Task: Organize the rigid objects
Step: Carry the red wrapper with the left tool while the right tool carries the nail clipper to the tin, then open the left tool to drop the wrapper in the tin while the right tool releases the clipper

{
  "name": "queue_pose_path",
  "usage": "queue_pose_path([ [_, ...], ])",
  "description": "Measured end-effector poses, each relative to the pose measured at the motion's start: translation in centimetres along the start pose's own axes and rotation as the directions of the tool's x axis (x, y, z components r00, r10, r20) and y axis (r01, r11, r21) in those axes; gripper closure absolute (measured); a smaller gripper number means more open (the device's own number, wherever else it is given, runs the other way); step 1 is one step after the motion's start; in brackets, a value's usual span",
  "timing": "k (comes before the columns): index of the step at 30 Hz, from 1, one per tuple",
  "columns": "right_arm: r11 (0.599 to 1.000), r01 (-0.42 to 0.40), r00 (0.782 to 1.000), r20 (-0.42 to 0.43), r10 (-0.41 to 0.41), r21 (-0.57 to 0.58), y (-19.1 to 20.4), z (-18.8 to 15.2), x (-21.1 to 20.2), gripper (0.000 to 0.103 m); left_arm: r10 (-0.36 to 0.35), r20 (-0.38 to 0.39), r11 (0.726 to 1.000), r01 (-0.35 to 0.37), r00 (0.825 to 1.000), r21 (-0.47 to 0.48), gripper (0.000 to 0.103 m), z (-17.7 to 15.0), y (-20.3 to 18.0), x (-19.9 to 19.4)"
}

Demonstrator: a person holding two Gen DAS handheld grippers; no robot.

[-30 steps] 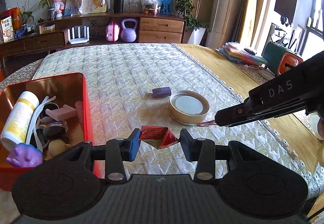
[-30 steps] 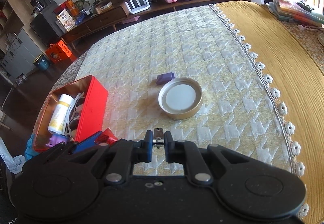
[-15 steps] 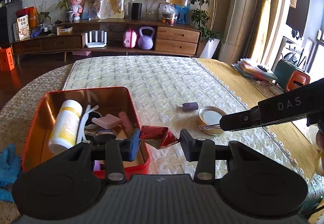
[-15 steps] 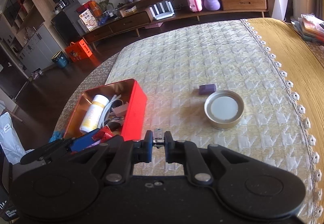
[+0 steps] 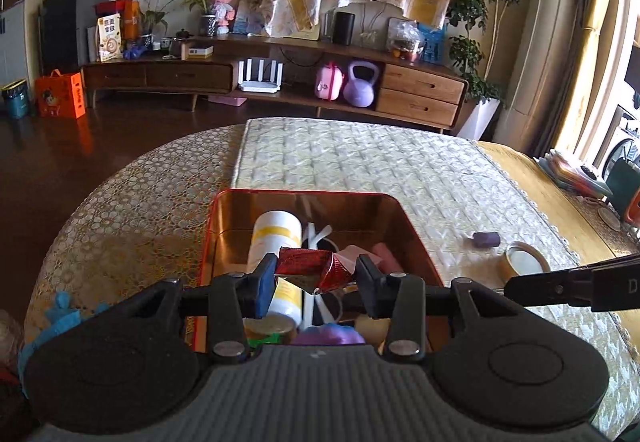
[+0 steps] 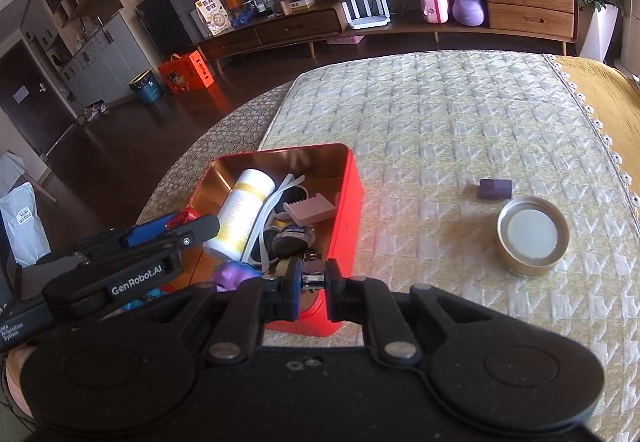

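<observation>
My left gripper (image 5: 316, 276) is shut on a crumpled red foil packet (image 5: 310, 266) and holds it above the open red tin (image 5: 224, 210). The tin (image 6: 348, 194) holds a white bottle with a yellow band (image 5: 276, 238), a pink comb (image 6: 308, 208), a purple figure (image 6: 232, 274) and other small items. My right gripper (image 6: 312, 280) is shut on a small metal clip (image 6: 313, 276) near the tin's front right corner. A purple block (image 6: 495, 188) and a gold-rimmed round lid (image 6: 532, 234) lie on the quilted cloth to the right.
The table has a quilted cream runner (image 6: 440, 114) and a yellow cloth (image 6: 616, 94) at the right. A blue glove (image 5: 60, 310) lies at the left edge. A low wooden sideboard (image 5: 280, 78) stands across the room. Stacked papers (image 5: 568, 170) lie far right.
My left gripper has carried the red packet leftwards from the cloth to above the tin. My right gripper has also moved left, towards the tin, still shut on the clip.
</observation>
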State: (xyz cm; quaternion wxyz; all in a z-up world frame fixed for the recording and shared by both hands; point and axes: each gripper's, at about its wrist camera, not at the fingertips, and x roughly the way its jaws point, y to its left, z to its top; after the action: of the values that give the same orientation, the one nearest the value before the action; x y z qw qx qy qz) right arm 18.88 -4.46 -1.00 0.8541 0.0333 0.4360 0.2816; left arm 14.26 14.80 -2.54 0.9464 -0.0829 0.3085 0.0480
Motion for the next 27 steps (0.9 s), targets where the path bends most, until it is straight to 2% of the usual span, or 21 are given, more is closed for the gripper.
queue_pose_path([
  [6, 0.996, 0.04, 0.999, -0.019, -0.042, -0.075, 1.8, 0.0, 2.9, 0.092, 0.041, -0.019, 0.999, -0.042, 0.999, -0.015, 0.061, -0.4, 2.0, 1.4],
  [17, 0.973, 0.115, 0.991, -0.038, -0.125, -0.2, 3.6, -0.7, 6.9, 0.092, 0.055, -0.025, 0.998, -0.055, 0.998, -0.005, 0.061, -0.2, 2.4, 3.6],
  [23, 0.973, 0.104, 0.991, -0.065, -0.12, -0.207, 3.6, -0.8, 7.4, 0.092, 0.065, -0.037, 0.998, -0.066, 0.997, -0.015, 0.061, -0.1, 2.9, 4.4],
  [27, 0.974, 0.087, 0.991, -0.082, -0.106, -0.207, 3.5, -1.0, 7.4, 0.085, 0.065, -0.038, 0.998, -0.066, 0.997, -0.017, 0.061, -0.3, 3.0, 4.5],
])
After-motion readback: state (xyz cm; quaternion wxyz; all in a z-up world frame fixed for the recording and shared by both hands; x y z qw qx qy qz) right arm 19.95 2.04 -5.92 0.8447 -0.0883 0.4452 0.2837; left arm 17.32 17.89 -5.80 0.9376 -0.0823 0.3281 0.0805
